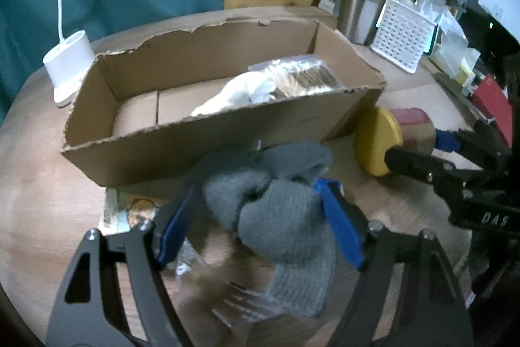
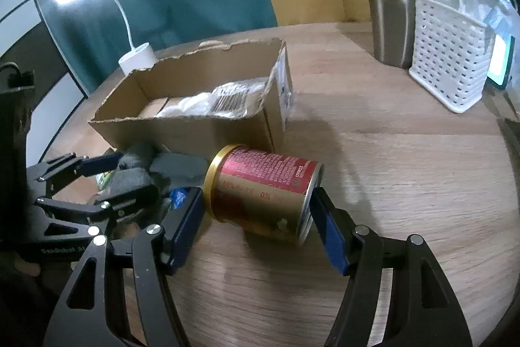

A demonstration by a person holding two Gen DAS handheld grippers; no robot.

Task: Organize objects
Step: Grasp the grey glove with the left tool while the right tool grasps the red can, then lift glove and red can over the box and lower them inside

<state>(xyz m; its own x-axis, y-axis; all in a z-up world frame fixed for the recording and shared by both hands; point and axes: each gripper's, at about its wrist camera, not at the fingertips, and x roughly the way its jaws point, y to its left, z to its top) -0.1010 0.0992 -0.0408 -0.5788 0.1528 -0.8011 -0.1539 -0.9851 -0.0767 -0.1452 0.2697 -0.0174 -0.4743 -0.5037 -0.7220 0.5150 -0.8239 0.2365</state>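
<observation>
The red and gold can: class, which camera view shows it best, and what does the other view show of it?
The right wrist view shows the can best: on its side, label readable, between the right claw fingers. The left wrist view shows mainly its gold end beside the cardboard box, the rest partly hidden.
</observation>
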